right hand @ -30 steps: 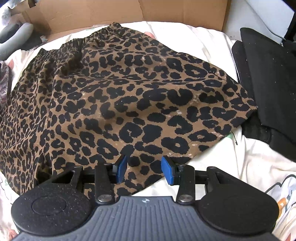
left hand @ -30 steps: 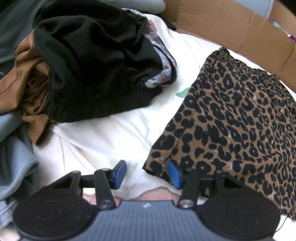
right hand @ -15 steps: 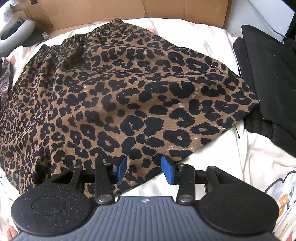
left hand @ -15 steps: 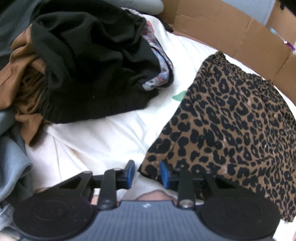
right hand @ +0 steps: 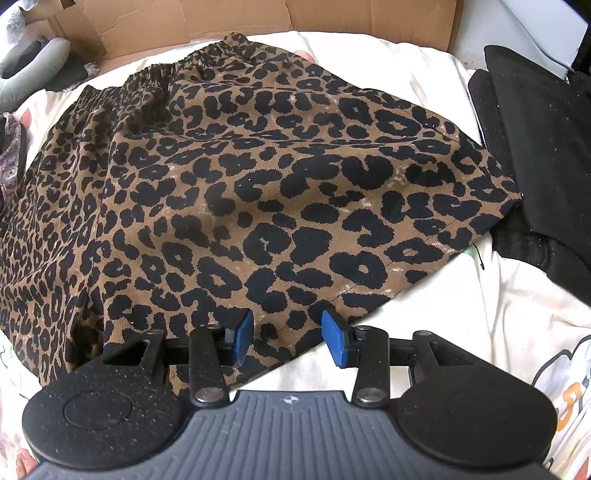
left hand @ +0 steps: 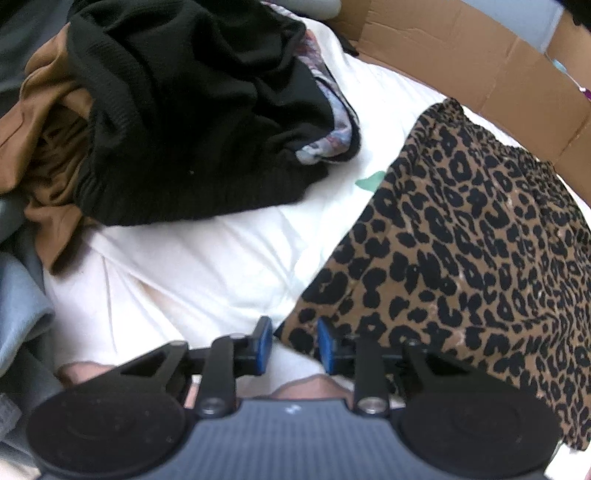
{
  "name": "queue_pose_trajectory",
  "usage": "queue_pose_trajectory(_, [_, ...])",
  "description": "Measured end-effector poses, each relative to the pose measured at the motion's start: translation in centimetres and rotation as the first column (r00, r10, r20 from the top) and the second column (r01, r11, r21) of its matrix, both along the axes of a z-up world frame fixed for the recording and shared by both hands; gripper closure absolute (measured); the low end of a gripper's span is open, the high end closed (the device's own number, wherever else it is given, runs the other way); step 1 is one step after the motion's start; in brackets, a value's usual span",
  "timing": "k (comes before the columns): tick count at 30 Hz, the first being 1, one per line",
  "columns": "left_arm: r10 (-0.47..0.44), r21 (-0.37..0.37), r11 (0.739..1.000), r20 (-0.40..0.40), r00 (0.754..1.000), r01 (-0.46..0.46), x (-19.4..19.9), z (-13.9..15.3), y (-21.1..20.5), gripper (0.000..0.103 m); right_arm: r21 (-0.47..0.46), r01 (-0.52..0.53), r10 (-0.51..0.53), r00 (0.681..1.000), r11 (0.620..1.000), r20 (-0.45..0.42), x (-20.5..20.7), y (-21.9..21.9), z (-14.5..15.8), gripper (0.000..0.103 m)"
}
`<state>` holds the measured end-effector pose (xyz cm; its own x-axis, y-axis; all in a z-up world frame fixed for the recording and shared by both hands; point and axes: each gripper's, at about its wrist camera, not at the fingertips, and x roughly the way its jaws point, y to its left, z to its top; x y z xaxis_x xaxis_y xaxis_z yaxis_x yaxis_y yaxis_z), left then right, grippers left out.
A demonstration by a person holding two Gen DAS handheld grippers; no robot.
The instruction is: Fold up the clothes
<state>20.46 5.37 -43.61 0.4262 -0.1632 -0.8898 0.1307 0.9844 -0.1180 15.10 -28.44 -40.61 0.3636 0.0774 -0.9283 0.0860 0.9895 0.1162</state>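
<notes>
I am looking down on a leopard-print skirt (right hand: 258,192) that is lying spread flat on a white bedsheet (left hand: 207,258), its elastic waistband (right hand: 173,66) at the far side, next to the cardboard panel (right hand: 258,18) standing behind the bed. I am holding the left gripper (left hand: 293,345) at the skirt's near left corner; its jaws are closing, and the corner's tip is sitting between the blue pads (left hand: 325,345), though I cannot tell whether both pads are pressing on the cloth yet. I am holding the right gripper (right hand: 288,338) over the skirt's near hem, right of the middle; its fingers are standing apart, the left pad (right hand: 242,336) over the print and the right pad (right hand: 334,338) at the hem's edge, with cloth lying in the gap below them and no pinch showing. Left of the skirt, a heap of unfolded clothes is resting on the sheet: a black knit garment (left hand: 192,110) on top, a tan garment (left hand: 48,140) beneath it, and a grey-blue one (left hand: 18,306) nearest to me. Right of the skirt, a folded black garment (right hand: 543,155) is lying with its edge just beside the skirt's right corner.
</notes>
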Motion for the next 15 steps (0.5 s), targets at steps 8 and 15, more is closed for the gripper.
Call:
queue_pose_trajectory(8, [-0.001, 0.02, 1.0, -0.006, 1.0, 0.001, 0.2, 0.6, -0.4, 0.099, 0.022, -0.013, 0.013, 1.0, 1.0, 0.013, -0.3, 0.3, 0.1, 0.054])
queue_pose_trajectory(15, [-0.008, 0.025, 1.0, 0.007, 1.0, 0.008, -0.3, 2.5, -0.6, 0.1, 0.05, -0.006, 0.005, 1.0, 0.999, 0.03, -0.4, 0.3, 0.4, 0.054])
